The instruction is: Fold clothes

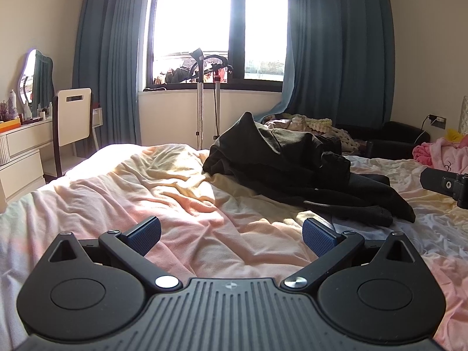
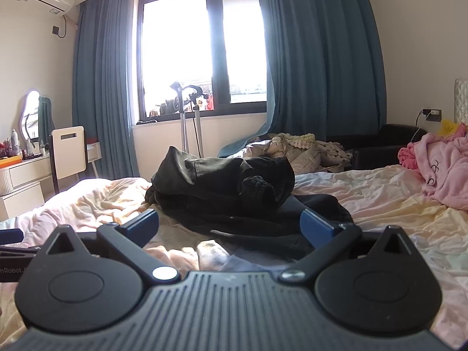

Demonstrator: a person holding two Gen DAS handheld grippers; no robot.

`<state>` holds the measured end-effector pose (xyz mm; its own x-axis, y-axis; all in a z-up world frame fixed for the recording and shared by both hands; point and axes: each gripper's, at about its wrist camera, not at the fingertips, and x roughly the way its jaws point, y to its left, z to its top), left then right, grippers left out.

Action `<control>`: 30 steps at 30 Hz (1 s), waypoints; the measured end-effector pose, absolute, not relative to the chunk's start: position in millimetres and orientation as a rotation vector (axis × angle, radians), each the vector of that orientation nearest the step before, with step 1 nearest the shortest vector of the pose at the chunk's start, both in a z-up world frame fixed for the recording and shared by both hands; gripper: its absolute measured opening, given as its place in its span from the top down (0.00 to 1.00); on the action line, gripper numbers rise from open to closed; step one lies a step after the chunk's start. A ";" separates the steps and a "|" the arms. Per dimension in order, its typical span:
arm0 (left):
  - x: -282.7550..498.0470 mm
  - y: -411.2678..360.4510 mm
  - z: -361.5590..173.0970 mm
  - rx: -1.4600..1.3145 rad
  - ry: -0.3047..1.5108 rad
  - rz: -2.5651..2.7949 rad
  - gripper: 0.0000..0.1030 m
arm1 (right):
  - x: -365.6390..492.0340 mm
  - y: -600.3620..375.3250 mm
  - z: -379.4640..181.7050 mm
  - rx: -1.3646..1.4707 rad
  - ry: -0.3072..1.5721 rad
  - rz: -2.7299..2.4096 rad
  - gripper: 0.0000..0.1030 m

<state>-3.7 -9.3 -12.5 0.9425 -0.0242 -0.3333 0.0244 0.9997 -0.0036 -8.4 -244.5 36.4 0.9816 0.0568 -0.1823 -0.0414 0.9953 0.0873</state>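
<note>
I see the bed [image 1: 146, 181] filling most of both views, its pale pink and yellow sheet badly rumpled. On it lies one heap of dark clothes [image 1: 292, 169], black and olive pieces bunched together; I cannot tell how many garments are in it. From my left gripper [image 1: 231, 235] the heap lies ahead and to the right, apart from the fingers, with bare sheet between its blue pads [image 1: 146, 234]. My right gripper [image 2: 228, 228] sits closer: the heap is straight ahead, and its flattened near edge reaches in between the spread fingers. Both grippers are spread wide and hold nothing. Behind hang two blue curtains [image 2: 99, 82], one either side of the single window [image 2: 201, 49]. One pink garment [image 2: 438, 166] lies far right.
</note>
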 end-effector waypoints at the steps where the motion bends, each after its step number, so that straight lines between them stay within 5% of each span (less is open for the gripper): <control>1: -3.6 -9.5 -12.3 0.001 0.339 -0.024 0.00 | -8.6 -244.1 36.3 0.080 0.185 0.050 0.00; 30: 35.2 -45.9 -19.7 0.214 0.314 -0.076 0.00 | 58.6 -286.9 41.7 0.208 0.176 -0.013 0.00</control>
